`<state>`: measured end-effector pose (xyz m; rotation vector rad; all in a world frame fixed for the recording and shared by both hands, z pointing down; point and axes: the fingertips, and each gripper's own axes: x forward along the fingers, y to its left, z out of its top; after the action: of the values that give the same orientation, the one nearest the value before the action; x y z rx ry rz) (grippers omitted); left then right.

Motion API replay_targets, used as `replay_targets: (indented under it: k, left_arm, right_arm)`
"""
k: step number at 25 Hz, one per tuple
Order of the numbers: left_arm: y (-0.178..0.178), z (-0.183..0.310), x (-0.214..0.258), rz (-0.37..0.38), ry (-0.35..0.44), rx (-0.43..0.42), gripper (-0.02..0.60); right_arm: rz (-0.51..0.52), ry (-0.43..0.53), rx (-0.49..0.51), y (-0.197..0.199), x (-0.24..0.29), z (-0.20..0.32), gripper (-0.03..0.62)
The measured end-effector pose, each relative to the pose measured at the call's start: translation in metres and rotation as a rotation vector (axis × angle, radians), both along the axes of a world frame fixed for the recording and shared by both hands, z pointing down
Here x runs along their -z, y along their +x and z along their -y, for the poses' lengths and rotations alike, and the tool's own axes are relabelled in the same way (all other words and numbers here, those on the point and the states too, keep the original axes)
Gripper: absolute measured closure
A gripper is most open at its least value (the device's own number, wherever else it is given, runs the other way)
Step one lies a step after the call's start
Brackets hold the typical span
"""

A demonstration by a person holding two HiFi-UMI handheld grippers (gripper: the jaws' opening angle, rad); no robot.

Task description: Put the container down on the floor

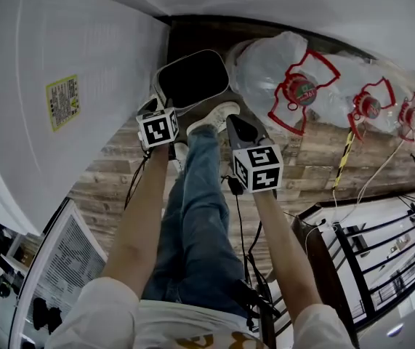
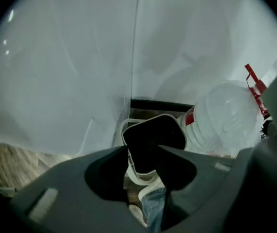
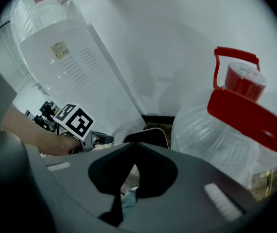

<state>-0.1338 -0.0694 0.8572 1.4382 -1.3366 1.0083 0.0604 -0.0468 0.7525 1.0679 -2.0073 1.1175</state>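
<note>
container (image 1: 192, 78): white bin, black inside, mouth up, set on wood floor (image 1: 113, 173) by dark baseboard (image 2: 160, 104), in the corner between dispenser (image 1: 62, 86) and nearest jug (image 1: 280, 71); touching them or just beside, cannot tell which. seen again in left gripper view (image 2: 155, 135) and partly in right gripper view (image 3: 148, 136).

left gripper (image 1: 154, 106): at container's near left corner, marker cube facing up. in own view (image 2: 144, 149) tongs spread, near corner of rim lying between them, gap wider than the rim wall; left jaw at rim edge, right jaw over the black inside. also seen in right gripper view (image 3: 99, 139), with forearm (image 3: 36, 140) behind it.

right gripper (image 1: 235, 124): above floor, just right of shoe (image 1: 213, 116), apart from container. in own view (image 3: 132, 152) tongs pressed together at tips, holding nothing; sliver of jeans (image 3: 126, 198) below them.

dispenser (image 3: 80, 67): tall white cabinet, yellow label (image 1: 62, 102) on side, clear bottle (image 3: 41, 8) on top.

jugs: three, clear, with red caps and red handles, in a row along the wall; nearest one (image 3: 216, 140) beside container.

person: jeans (image 1: 192, 209), white shoes, bare forearms, white sleeves.

rack (image 1: 381, 246): black wire, lower right of head view, cables (image 1: 240, 217) near it.
</note>
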Motion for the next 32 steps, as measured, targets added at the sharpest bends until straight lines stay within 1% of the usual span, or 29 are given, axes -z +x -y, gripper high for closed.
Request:
replay_targets:
  k: [2,3,4,5,7,11,16,19,23,28,32]
  left_arm:
    - [0.002,0.006,0.008,-0.009,0.021,0.0,0.445]
    - [0.004,0.01,0.012,-0.009,0.038,-0.003,0.468]
    - [0.005,0.014,0.019,-0.003,0.062,-0.013,0.505]
    - [0.007,0.018,0.026,0.006,0.091,-0.031,0.546]
    - [0.014,0.022,0.042,0.015,0.135,-0.071,0.577]
    - [0.034,0.026,0.081,-0.027,0.181,-0.123,0.581]
    - [0.058,0.036,0.151,-0.122,0.273,-0.174,0.581]
    - [0.071,0.035,0.195,-0.183,0.311,-0.193,0.581]
    - [0.087,0.031,0.249,-0.236,0.358,-0.221,0.581]
    - [0.096,0.029,0.304,-0.296,0.427,-0.232,0.581]
    - [0.094,0.033,0.361,-0.325,0.509,-0.241,0.581]
  right_arm:
    - [0.006,0.013,-0.004,-0.002,0.006,0.003,0.563]
    - [0.01,0.018,-0.008,-0.002,0.009,0.005,0.564]
    - [0.013,0.022,-0.013,-0.002,0.012,0.006,0.565]
    - [0.016,0.027,-0.016,-0.002,0.016,0.007,0.564]
    - [0.021,0.039,-0.02,-0.001,0.027,0.007,0.564]
    - [0.027,0.071,-0.018,0.003,0.059,0.009,0.563]
    - [-0.002,0.148,-0.008,0.014,0.112,0.018,0.563]
    - [-0.017,0.186,-0.037,0.022,0.146,0.022,0.563]
    - [-0.017,0.239,-0.087,0.029,0.189,0.027,0.563]
    - [-0.053,0.316,-0.095,0.036,0.235,0.027,0.564]
    - [-0.021,0.363,-0.163,0.039,0.284,0.024,0.565]
